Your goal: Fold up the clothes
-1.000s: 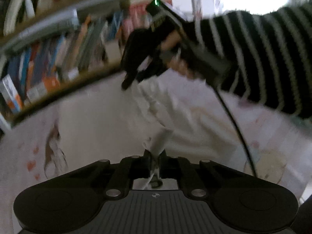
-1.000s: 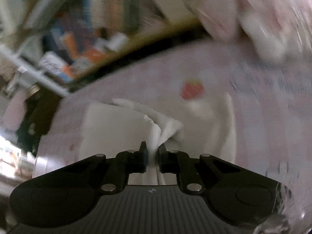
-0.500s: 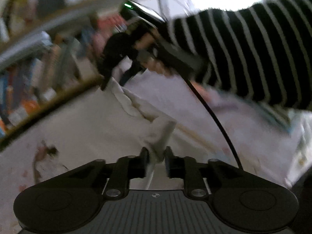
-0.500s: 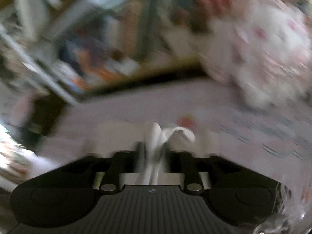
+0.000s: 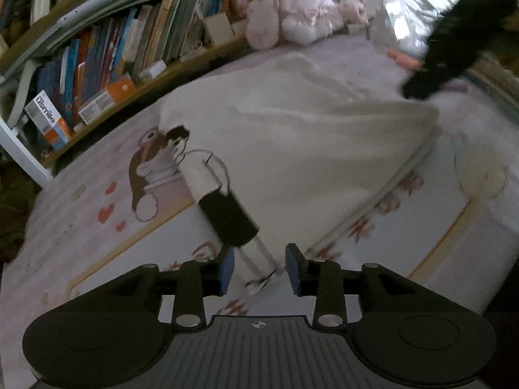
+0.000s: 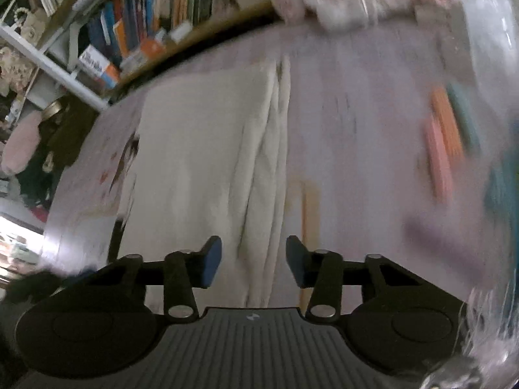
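A white garment (image 5: 292, 149) lies spread in a folded shape on a pink printed bedspread (image 5: 97, 246). My left gripper (image 5: 258, 270) hovers at its near edge, jaws opening, blue pads touching nothing. A black and white tag (image 5: 227, 217) on a thin strap lies just ahead, and the strap runs loosely between the fingers. In the right wrist view the garment (image 6: 201, 149) shows its stacked folded edges. My right gripper (image 6: 249, 262) hangs above them, jaws closing, with cloth below but none pinched. That gripper shows as a dark blur (image 5: 454, 42) at the left view's upper right.
A low bookshelf (image 5: 97, 58) packed with books runs along the far side of the bedspread, with pink plush toys (image 5: 292, 22) beside it. Blurred orange and pink items (image 6: 444, 136) lie on the bedspread to the right of the garment. A cartoon print (image 5: 152, 168) marks the bedspread.
Both grippers were shut on bunched white cloth; both have let go and the garment now lies flat. The right gripper and striped sleeve have swung off to the upper right of the left view.
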Demonstrator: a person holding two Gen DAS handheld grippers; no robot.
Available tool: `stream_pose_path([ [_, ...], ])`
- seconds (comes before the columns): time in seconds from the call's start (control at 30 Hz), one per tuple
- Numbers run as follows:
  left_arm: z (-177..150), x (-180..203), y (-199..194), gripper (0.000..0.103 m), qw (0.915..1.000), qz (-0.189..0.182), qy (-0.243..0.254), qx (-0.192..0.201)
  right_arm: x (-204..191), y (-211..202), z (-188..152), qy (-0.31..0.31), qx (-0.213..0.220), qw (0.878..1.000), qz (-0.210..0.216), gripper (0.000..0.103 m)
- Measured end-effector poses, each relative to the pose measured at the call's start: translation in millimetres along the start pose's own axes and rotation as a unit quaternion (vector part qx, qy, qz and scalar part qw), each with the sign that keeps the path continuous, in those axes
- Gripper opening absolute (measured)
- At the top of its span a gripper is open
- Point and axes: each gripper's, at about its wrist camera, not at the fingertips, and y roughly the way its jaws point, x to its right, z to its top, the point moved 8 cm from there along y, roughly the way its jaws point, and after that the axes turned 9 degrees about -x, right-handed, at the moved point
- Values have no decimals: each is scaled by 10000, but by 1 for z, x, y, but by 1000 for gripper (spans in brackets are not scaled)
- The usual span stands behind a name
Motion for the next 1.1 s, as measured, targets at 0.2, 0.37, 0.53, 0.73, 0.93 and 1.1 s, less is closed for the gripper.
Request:
stream_pose_path([
  [0.2,2,0,5,44,9992,-173,319,161,-9,3,-24,305,205,9986,-369,11],
  [0.37,0,-4,3,44,9978,-437,408,302,-34,-33,-23,526,651,9965,-28,8],
  [0.53,3,-24,3,44,9956,-830,128,411,-9,1,-35,906,336,9934,-613,8],
  [0.73,25,-72,5,45,9867,-1390,-577,610,-9,5,-40,829,352,9869,-1337,30],
  [0.93,58,-123,39,45,9617,-2038,-1749,549,-52,-12,-21,334,1020,9842,-1409,30],
  [1.1,83,-145,77,45,9361,-2536,-2402,417,-70,25,-14,-110,1069,9769,-1849,28],
])
